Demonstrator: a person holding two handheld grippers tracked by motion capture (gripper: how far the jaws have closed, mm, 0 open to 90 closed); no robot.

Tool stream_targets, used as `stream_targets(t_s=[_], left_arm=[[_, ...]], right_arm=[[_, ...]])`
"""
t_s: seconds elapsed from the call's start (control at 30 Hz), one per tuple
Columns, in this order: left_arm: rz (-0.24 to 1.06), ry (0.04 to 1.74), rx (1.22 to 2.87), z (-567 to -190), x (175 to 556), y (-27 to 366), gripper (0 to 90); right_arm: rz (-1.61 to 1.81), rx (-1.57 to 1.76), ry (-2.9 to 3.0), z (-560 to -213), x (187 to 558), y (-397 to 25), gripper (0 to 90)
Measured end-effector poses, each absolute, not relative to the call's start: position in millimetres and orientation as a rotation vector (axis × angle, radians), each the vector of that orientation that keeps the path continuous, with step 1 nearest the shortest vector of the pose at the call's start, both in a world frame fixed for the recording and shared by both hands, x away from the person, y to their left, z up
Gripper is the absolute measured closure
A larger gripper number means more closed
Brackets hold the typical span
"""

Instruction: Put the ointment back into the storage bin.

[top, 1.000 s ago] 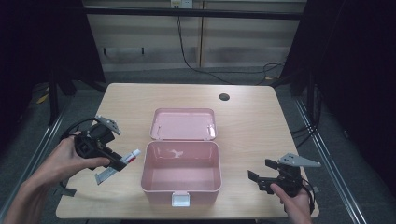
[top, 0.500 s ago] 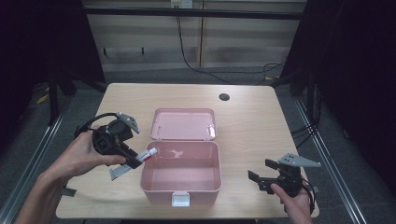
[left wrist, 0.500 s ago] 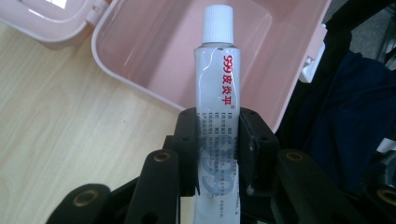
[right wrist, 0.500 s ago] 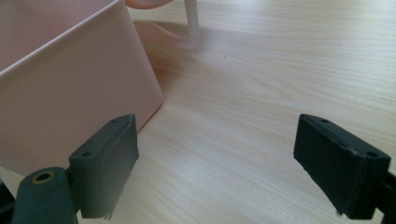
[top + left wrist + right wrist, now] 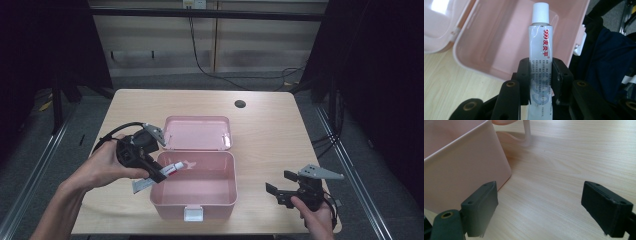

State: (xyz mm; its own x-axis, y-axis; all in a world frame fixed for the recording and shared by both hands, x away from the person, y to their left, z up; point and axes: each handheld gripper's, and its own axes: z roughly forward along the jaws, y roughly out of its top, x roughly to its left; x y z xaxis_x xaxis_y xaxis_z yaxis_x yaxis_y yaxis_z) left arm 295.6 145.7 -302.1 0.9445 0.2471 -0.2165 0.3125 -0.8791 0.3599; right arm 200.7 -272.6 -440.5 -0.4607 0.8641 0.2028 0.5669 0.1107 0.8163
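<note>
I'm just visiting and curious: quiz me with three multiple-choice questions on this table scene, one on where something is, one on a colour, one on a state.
1. Where is the tube's cap end?
A. Over the open box
B. On the floor
C. Under the lid

2. What colour is the box?
A. Blue
B. Pink
C. Green

3. How are the right gripper's jaws?
A. Shut on the tube
B. Shut on the lid
C. Open

Answers:
1 A: the left gripper holds the tube above the box.
2 B: its walls and lid are pink.
3 C: the right gripper shows bare table between its jaws.
</note>
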Motion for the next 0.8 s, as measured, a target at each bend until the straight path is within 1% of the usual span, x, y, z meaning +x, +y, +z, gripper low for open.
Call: stream_targets(t_s=[0.37,0.5,0.67,0.7,0.8], left_arm=[[-0.244,0.345,2.739,-309.8,296.2,115.1,70.7],[-0.266,0.33,2.734,-310.8,296.4,106.8,70.6],[-0.264,0.301,2.758,-315.7,294.9,98.3,70.6],[-0.26,0.318,2.74,-316.9,294.0,96.5,70.6],[-0.256,0.296,2.729,-318.9,293.9,90.6,70.6]], right_arm=[[1.282,1.403,2.071,-440.5,200.4,-272.8,13.3],[1.283,1.402,2.071,-440.5,200.5,-272.8,13.3],[1.284,1.4,2.071,-440.4,200.3,-273.1,13.3],[1.285,1.4,2.071,-440.4,200.4,-273.0,13.3],[1.284,1.4,2.073,-440.2,200.0,-272.6,13.3]])
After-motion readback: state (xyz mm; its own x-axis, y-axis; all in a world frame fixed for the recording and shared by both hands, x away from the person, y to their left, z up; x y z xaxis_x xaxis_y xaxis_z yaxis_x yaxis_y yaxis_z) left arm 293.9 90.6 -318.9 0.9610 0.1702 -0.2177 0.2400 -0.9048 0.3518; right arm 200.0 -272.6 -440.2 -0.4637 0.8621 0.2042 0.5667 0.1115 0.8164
